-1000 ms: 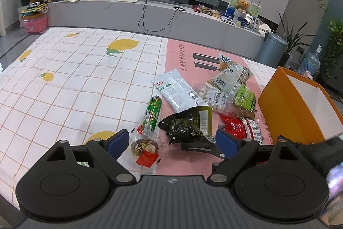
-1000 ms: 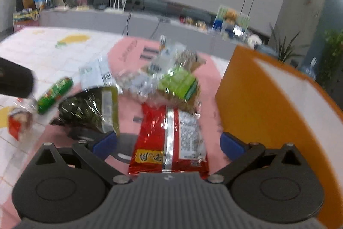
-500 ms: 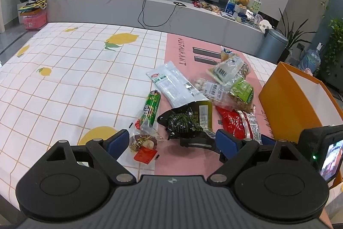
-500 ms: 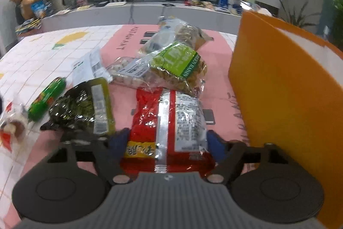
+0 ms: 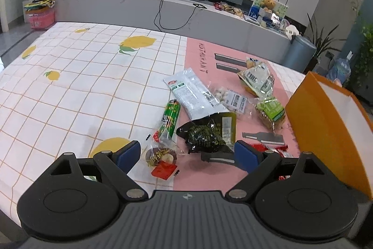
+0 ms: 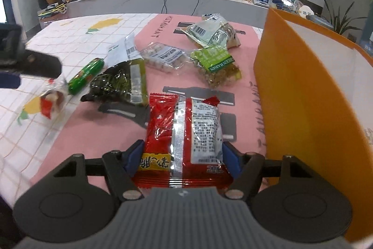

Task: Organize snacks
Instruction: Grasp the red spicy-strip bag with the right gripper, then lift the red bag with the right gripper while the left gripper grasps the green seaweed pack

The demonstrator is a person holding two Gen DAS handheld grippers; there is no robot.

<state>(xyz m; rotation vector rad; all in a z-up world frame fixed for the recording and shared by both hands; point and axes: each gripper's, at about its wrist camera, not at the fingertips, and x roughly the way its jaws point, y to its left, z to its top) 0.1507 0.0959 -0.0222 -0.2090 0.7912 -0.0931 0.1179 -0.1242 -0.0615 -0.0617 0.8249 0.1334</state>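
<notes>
The red snack packet (image 6: 184, 132) is clamped by the right tool (image 6: 183, 155), whose blue pads (image 6: 229, 156) are pressed against both long sides of its near end; whether the packet is already lifted or lies on the pink mat (image 6: 98, 132) cannot be told. The orange box (image 6: 300, 95) is seen just to the right of it, with its tall wall between the packet and the inside. The left tool (image 5: 187, 153) is held with its fingers apart above the tabletop (image 5: 70, 85), nothing being between them; under it are found the dark green packet (image 5: 205, 135) and a small clear packet with a red label (image 5: 162, 161). For the step in hand, which is judged to be the carrying of the red packet into the box, the packet should be raised well above the rim before it is moved sideways, because the far end is soft and may hang down and catch the wall. The grip should be kept firm, as the foil looks slippery and only the near end is held. The release is best made low inside the box. The green bean packet (image 6: 216, 65) and the other snacks should be left undisturbed, and the left tool should be kept clear of the path.
</notes>
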